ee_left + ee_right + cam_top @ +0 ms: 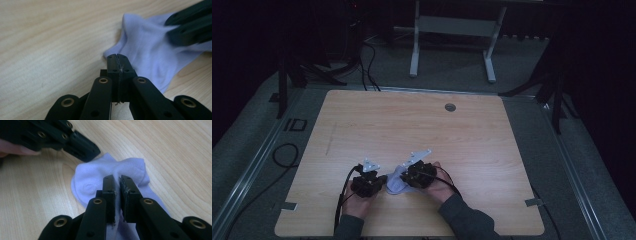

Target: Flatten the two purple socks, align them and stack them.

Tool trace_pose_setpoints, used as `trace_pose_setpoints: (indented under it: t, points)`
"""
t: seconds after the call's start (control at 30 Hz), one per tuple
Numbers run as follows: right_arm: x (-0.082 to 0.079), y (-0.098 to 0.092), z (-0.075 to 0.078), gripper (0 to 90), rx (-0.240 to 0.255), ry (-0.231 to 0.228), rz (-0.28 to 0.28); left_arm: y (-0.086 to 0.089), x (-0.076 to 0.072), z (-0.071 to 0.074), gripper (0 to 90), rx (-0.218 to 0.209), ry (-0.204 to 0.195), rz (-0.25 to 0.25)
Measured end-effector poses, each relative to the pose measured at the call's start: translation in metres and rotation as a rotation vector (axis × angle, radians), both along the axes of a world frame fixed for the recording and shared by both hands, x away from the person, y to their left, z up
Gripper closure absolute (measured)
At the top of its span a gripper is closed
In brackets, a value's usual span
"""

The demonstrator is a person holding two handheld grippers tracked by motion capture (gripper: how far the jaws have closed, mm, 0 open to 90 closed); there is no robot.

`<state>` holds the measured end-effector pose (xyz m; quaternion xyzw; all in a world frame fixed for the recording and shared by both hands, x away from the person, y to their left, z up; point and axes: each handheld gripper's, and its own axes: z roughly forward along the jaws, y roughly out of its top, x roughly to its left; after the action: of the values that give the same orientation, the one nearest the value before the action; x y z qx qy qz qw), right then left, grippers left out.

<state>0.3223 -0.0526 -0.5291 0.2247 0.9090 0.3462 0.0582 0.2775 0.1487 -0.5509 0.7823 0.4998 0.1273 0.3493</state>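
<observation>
On the table's [362, 120] near edge we see a pale sock [396, 184] lying flat between both tools. The left gripper [117, 58] is clenched tight, its tip at the sock's corner; we cannot tell whether cloth is caught. The right gripper [117, 185] stands a slit apart over the sock, pinching a raised fold. From above, hands hide most of the sock.
</observation>
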Motion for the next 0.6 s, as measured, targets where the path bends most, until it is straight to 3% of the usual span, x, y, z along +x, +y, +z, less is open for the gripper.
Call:
trace_pose_setpoints:
  t: [0.33, 0.6]
  points:
    - [0.000, -0.002, 0.001, 81.5, 0.026, -0.005, -0.027, 0.008, -0.003, 0.006, 86.8, -0.040, -0.029, 0.021]
    - [0.001, 0.001, -0.006, 77.8, -0.001, -0.001, -0.031, -0.009, -0.014, 0.011, 85.6, -0.010, -0.061, -0.083]
